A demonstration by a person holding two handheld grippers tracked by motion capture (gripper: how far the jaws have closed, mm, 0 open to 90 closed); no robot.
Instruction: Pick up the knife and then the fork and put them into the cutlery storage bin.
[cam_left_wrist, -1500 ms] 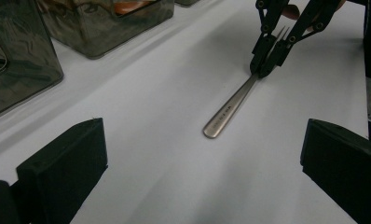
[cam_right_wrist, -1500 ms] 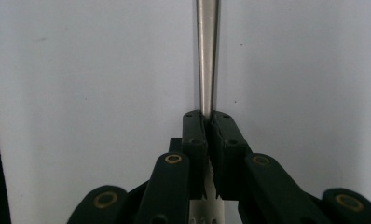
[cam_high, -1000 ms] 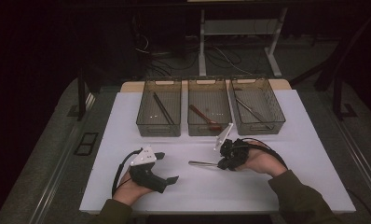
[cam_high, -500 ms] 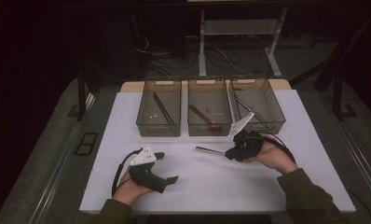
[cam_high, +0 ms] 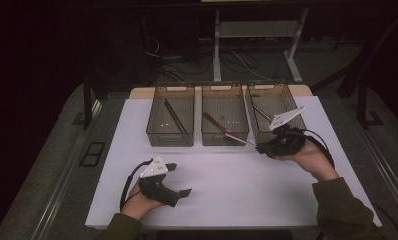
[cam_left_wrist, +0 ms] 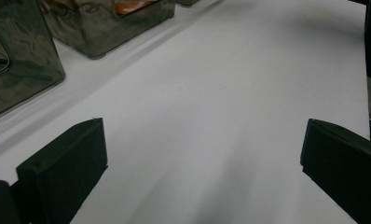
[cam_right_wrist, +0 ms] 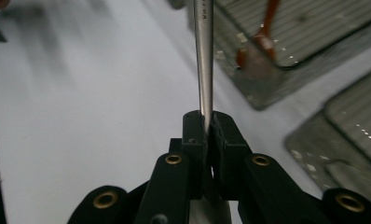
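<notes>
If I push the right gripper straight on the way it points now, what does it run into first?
Most likely the middle bin. The right gripper points left and slightly away, its jaws shut on a metal utensil whose far end already reaches that bin's near right corner. The utensil would touch first, though depth is hard to judge.

Metal utensil (cam_right_wrist: 203, 56) head cut off by the top edge
</notes>
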